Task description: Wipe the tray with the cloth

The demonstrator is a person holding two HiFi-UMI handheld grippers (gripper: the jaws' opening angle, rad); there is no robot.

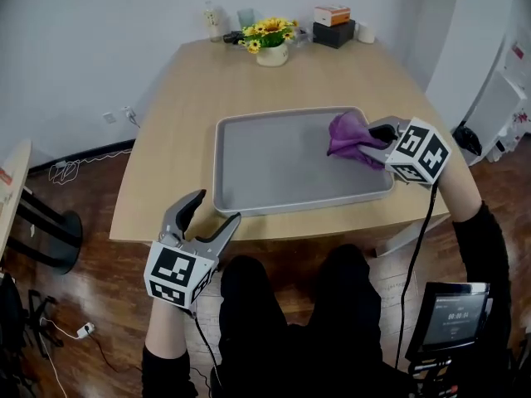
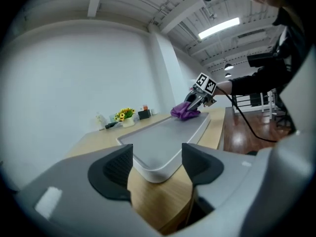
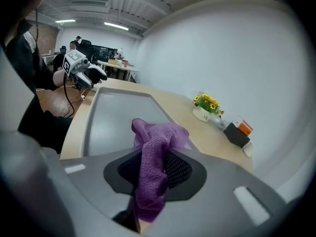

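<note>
A grey tray (image 1: 249,207) lies in the middle of the wooden table (image 1: 166,139). My right gripper (image 1: 371,142) reaches over the tray's right rim and is shut on a purple cloth (image 1: 347,135), which rests at the tray's right end. In the right gripper view the cloth (image 3: 155,152) bunches between the jaws, above the tray (image 3: 116,115). My left gripper (image 1: 217,208) stands open at the tray's near left corner. In the left gripper view that corner of the tray (image 2: 163,142) shows just beyond the pads (image 2: 116,169), apart from them; the cloth (image 2: 183,112) is far off.
At the table's far edge stand a pot of yellow flowers (image 1: 271,44), a bottle (image 1: 214,21), a black box with an orange box on it (image 1: 333,25) and a white cup (image 1: 366,33). The person's legs are under the near edge.
</note>
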